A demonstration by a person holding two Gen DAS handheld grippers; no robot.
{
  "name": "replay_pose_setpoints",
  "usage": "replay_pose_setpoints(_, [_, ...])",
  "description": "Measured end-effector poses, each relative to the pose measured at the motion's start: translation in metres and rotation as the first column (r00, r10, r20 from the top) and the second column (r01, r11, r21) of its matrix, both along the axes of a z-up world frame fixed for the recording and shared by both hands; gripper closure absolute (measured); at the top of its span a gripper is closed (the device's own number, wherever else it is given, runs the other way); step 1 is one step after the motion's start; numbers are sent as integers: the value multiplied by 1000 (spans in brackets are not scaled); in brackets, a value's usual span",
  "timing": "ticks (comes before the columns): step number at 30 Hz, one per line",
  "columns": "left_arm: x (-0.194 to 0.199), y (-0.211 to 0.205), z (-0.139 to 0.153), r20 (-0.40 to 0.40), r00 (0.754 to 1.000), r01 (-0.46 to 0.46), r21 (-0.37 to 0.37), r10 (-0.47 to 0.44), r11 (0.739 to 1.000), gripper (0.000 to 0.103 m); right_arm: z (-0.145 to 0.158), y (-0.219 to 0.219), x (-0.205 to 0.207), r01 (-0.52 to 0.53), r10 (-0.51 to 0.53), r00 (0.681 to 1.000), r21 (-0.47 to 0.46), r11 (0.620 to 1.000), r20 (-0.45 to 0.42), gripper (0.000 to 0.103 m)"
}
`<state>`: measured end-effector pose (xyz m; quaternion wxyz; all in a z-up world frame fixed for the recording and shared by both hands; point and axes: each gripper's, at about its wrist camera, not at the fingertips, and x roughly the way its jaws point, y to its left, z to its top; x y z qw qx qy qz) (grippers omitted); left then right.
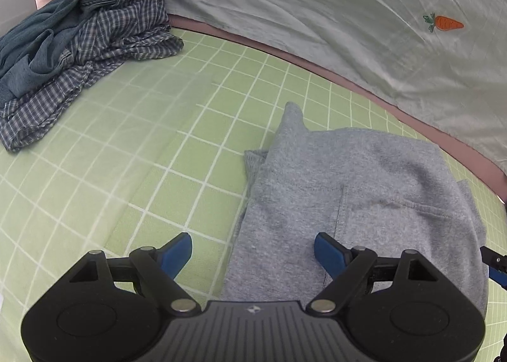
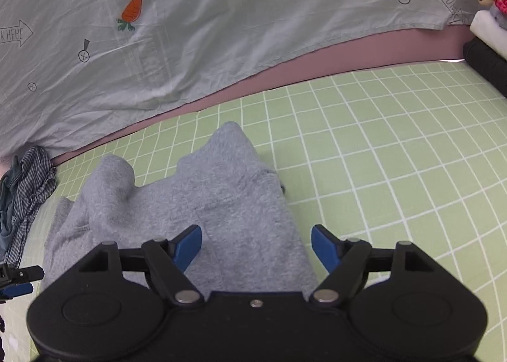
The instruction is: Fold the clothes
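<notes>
A grey knit garment lies folded on the green checked sheet. My left gripper stands open above the garment's left edge, blue pads apart with nothing pressed between them. In the right wrist view the same grey garment lies below my right gripper, which is open over its right edge; the cloth passes under the gap without being pinched. The right gripper's tip shows at the left view's right edge, and the left gripper's tip at the right view's left edge.
A heap of a blue checked shirt and a teal garment lies at the far left. A pale grey sheet with a carrot print drapes behind, over a pink edge. Stacked dark and white items sit far right.
</notes>
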<state>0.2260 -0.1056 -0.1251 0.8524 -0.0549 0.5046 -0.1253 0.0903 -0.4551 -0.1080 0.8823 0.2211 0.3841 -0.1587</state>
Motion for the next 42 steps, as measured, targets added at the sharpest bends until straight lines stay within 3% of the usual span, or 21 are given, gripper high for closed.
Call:
replay_pose_setpoints(3, [4,-5,-2,2,1000,2,12,-2,1000,18,2,-5,9,-7,7,1000,-14,1000,30,31])
replay_pose_setpoints(5, [7,-7,-3,2,1000,0,20,0,1000,18,4,-9,19,-35,36,999,-25,999,39,46])
replay_pose_setpoints(9, [13,-12,-5,3,1000,-13,34,13,999,17,2,-10,38,-74,76,997,-65,995,30,65])
replay_pose_setpoints(10, [14,-13,-6,4,1000,-18,39,18,999,17,1,-10,41,-79,81,996,-84,993,26,81])
replay_pose_setpoints(11, [16,-14,-7,6,1000,-23,44,22,999,17,1,-10,42,-82,85,996,-101,992,29,89])
replay_pose_setpoints(15, [18,-15,-11,9,999,-41,47,41,998,17,11,-16,31,-61,73,991,-113,992,107,96])
replay_pose_setpoints(19, [19,-15,-16,2,999,-52,48,52,997,16,12,-49,14,54,-61,980,42,998,188,96])
replay_pose_setpoints(20, [20,-14,-17,-2,998,-55,47,55,997,16,4,-57,13,86,-101,979,92,992,175,96])
replay_pose_setpoints(22, [20,-12,-16,-3,999,-54,40,54,998,17,-13,-63,19,122,-131,988,98,988,82,95])
replay_pose_setpoints(24, [20,-10,-15,-10,999,-42,29,43,999,17,-22,-60,21,128,-130,991,64,990,21,84])
replay_pose_setpoints(26, [21,-8,-16,-24,999,-23,7,23,1000,17,-24,-58,15,123,-128,991,110,986,32,45])
replay_pose_setpoints(28, [20,-7,-16,-34,999,-5,-18,5,1000,17,-26,-57,9,112,-123,991,178,978,53,23])
replay_pose_setpoints(30, [18,-9,-16,-33,999,-2,-28,1,1000,17,-30,-51,7,62,-77,996,233,970,54,20])
replay_pose_setpoints(33, [20,-10,-18,-49,999,-8,-46,5,999,17,-36,-35,11,-25,18,999,242,970,33,19])
replay_pose_setpoints(40, [24,4,-24,-124,992,-32,-153,13,988,16,-46,-13,23,-55,53,998,265,963,15,3])
replay_pose_setpoints(42, [22,10,-19,-110,994,-4,-183,-16,983,15,-47,-12,26,-64,63,998,265,962,11,1])
